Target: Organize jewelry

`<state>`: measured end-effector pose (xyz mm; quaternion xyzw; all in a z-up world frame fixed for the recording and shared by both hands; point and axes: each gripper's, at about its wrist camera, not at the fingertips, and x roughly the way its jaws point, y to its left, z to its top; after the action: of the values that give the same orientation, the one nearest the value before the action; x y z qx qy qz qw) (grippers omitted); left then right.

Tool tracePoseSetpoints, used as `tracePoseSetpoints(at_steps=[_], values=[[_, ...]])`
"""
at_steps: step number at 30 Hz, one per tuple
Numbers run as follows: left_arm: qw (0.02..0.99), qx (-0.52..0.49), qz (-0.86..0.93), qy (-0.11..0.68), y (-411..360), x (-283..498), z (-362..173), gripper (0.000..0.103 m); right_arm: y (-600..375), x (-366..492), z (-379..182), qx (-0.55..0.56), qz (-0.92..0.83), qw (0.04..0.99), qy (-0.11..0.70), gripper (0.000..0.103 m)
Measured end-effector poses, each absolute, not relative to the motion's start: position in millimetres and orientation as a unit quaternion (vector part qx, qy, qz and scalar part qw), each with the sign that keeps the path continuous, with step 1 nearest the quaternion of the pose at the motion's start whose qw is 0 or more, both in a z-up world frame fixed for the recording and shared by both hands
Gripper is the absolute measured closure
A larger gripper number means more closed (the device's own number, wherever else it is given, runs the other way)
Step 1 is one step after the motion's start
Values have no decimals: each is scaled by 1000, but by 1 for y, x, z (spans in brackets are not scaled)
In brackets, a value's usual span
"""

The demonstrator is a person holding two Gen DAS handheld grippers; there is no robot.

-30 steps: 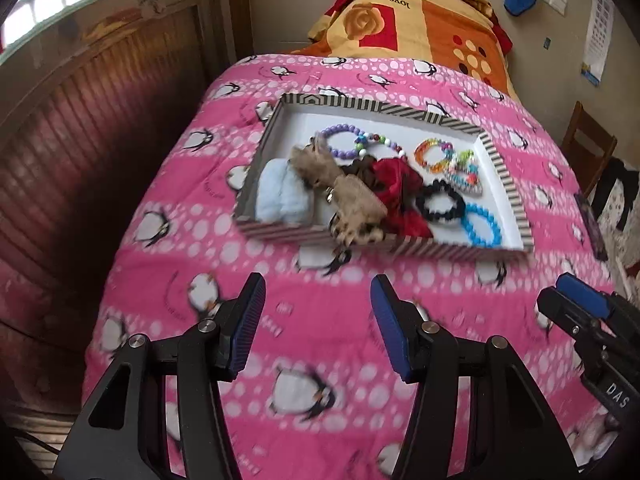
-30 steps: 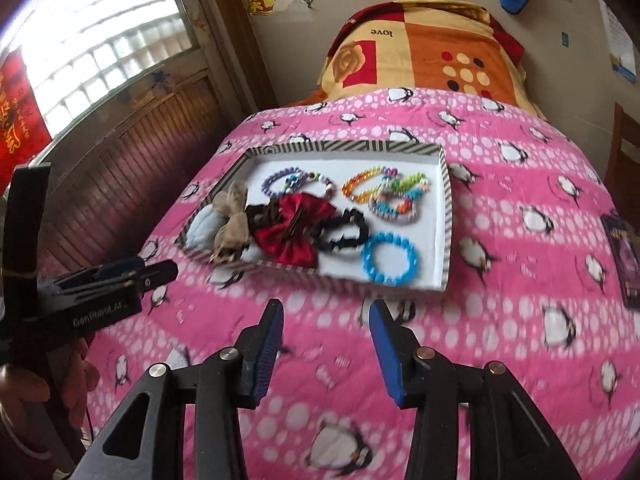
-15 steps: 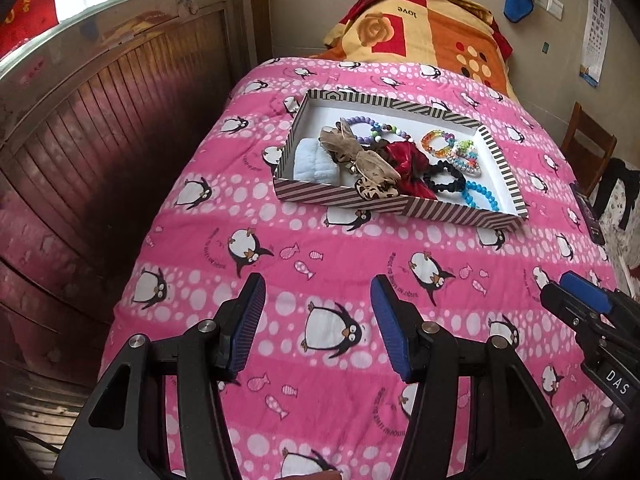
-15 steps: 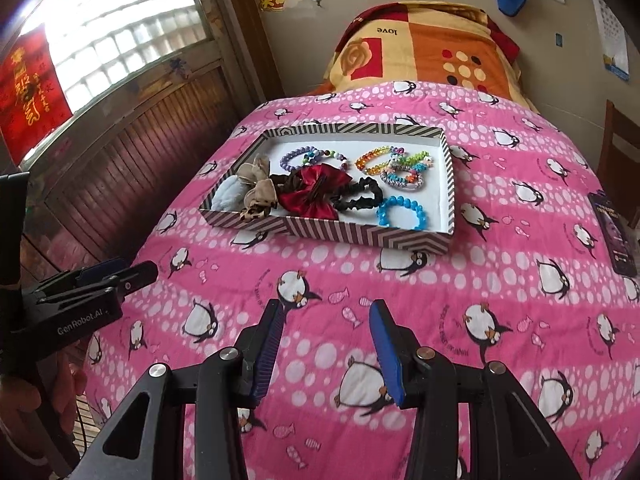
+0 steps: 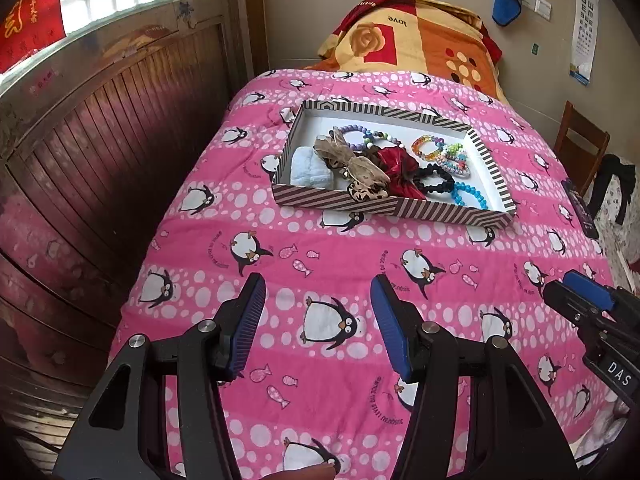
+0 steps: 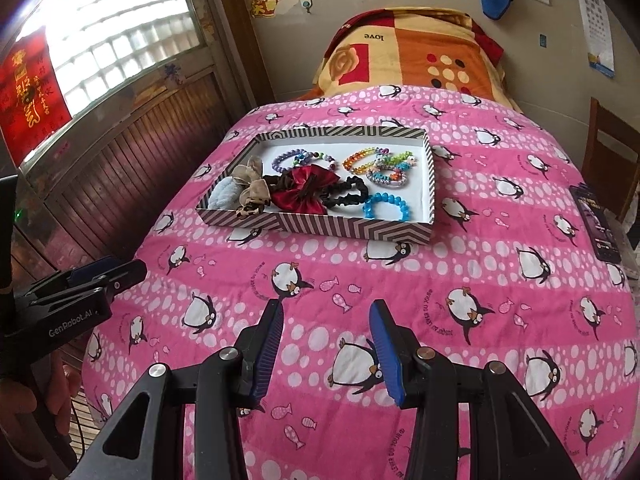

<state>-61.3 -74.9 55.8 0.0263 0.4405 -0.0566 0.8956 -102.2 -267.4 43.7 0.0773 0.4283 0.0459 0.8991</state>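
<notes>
striped tray [image 6: 328,229] flat on pink bed | inside: beaded bracelets [image 6: 385,165], red bow [image 6: 307,192], black scrunchie [image 6: 347,195], tan bows [image 6: 251,184]

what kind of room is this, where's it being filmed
Most likely a bedroom in a home. The striped tray of bracelets and hair ties sits on a bed covered by a pink penguin quilt, with a folded orange blanket at the far end and a wooden chair by the wall.
</notes>
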Motion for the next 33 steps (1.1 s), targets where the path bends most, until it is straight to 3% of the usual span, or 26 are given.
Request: tracePoseSetpoints(at_steps=[33], values=[[891,32,-46,450,-69,-61,46,48,-264,-95,32,67,42,893,443,59]])
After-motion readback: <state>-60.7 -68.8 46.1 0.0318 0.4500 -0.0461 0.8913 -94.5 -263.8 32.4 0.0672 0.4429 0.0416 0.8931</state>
